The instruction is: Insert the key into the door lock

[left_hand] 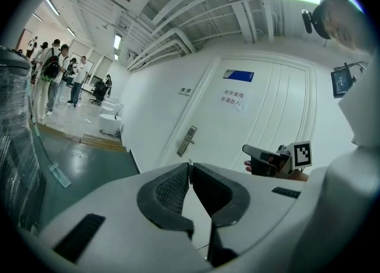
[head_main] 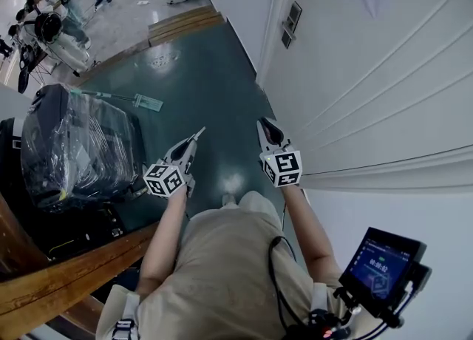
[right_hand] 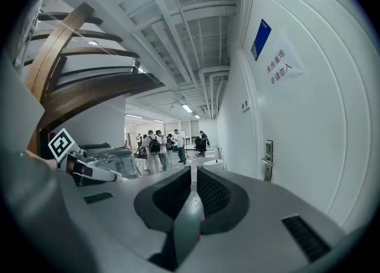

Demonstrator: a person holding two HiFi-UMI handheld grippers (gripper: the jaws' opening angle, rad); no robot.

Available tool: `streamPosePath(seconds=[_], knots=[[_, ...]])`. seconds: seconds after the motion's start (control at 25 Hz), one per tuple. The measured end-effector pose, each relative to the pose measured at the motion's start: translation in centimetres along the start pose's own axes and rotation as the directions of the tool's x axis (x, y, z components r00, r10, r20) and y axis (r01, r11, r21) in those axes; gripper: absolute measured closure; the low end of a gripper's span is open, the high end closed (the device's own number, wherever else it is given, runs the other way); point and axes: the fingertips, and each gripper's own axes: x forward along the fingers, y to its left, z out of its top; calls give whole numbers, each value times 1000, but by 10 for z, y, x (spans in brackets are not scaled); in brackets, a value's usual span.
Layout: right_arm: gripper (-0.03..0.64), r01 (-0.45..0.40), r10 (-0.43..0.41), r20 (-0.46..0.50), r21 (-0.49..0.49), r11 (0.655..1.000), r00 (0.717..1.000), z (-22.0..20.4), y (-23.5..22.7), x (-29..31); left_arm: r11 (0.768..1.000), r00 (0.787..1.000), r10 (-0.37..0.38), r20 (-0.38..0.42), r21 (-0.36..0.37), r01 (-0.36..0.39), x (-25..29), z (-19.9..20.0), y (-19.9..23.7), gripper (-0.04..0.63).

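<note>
In the head view, the left gripper (head_main: 194,140) was pressed shut on a thin key (head_main: 200,131) that poked from its tip. The right gripper (head_main: 264,128) was closed beside the door (head_main: 369,94).

In the left gripper view, the jaws pinched the key, and the door lock (left_hand: 187,141) stood ahead, well apart.

In the right gripper view, the jaws met with nothing between them.

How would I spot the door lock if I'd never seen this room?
Find the wide white door with grooved panels and a paper sign in red characters. Near its left edge, below the sign, the lock is a slim upright metal plate with a lever handle. Unlike the small switch higher on the wall beside it, it sits on the door itself.
</note>
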Motion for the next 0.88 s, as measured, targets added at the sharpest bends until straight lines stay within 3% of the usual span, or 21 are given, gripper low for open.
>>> streamPosePath(seconds=[0.56, 0.88], knots=[[598, 15, -15, -17, 8, 1000, 1000, 2, -27, 32, 996, 999, 14, 31, -91, -11, 29, 19, 25, 563], [598, 4, -3, -28, 19, 1000, 1000, 14, -81, 62, 994, 999, 48, 19, -99, -46, 80, 38, 30, 563]])
